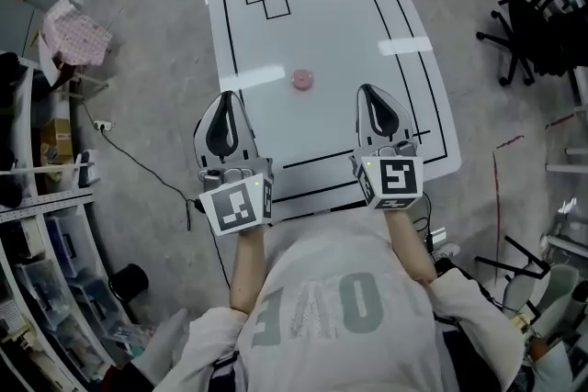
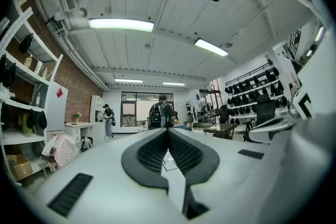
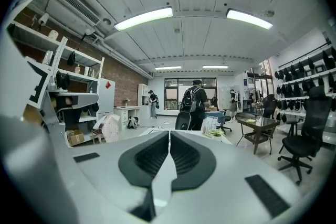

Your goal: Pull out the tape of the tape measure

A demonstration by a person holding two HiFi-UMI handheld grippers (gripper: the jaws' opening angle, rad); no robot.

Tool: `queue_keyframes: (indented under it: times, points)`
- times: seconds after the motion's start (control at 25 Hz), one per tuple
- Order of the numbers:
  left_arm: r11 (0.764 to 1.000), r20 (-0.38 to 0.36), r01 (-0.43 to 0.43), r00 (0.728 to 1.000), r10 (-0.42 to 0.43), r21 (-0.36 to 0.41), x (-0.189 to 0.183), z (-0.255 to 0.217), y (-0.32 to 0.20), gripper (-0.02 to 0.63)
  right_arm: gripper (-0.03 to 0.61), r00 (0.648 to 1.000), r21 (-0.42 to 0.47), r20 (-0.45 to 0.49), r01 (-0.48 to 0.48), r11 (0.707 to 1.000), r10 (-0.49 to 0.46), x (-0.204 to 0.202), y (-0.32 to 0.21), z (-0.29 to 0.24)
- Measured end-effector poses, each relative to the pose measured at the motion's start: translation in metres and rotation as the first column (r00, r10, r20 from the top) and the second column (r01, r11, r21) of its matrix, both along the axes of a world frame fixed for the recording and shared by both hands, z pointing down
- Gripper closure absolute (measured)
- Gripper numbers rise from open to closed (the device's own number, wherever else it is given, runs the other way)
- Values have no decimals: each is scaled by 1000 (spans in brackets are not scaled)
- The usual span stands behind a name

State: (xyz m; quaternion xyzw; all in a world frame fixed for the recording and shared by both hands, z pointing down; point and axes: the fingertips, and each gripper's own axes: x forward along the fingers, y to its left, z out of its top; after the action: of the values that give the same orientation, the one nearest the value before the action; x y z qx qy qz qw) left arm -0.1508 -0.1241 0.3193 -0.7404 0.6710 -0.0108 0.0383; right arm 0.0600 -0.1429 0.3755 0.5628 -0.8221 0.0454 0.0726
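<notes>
- Black-padded left gripper (image 1: 226,108) is over the near edge of the white table (image 1: 349,23); jaws pressed together, holding nothing;
- pink round tape measure (image 1: 303,80) lies on the table beyond and between both grippers, untouched;
- right gripper (image 1: 371,101) is likewise closed and empty.

Left tool (image 1: 226,103) closed, right tool (image 1: 373,94) closed

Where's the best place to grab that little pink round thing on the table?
Probably around its rim, coming from above: the pink tape measure lies flat like a disc on the white table, so a jaw fits on each side. Its tape tab is too small to see.
</notes>
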Motion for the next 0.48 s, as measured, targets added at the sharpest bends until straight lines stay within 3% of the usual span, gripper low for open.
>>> queue_keyframes:
  times: [0.44,0.48]
  points:
    - [1000,30,-4,1000,4,-14,10,7,-22,586,546,1000,-27,6,3,1000,-2,9,-20,12]
    - [1000,27,-5,1000,6,-19,10,8,-24,546,538,1000,-40,5,7,999,-6,7,-21,15]
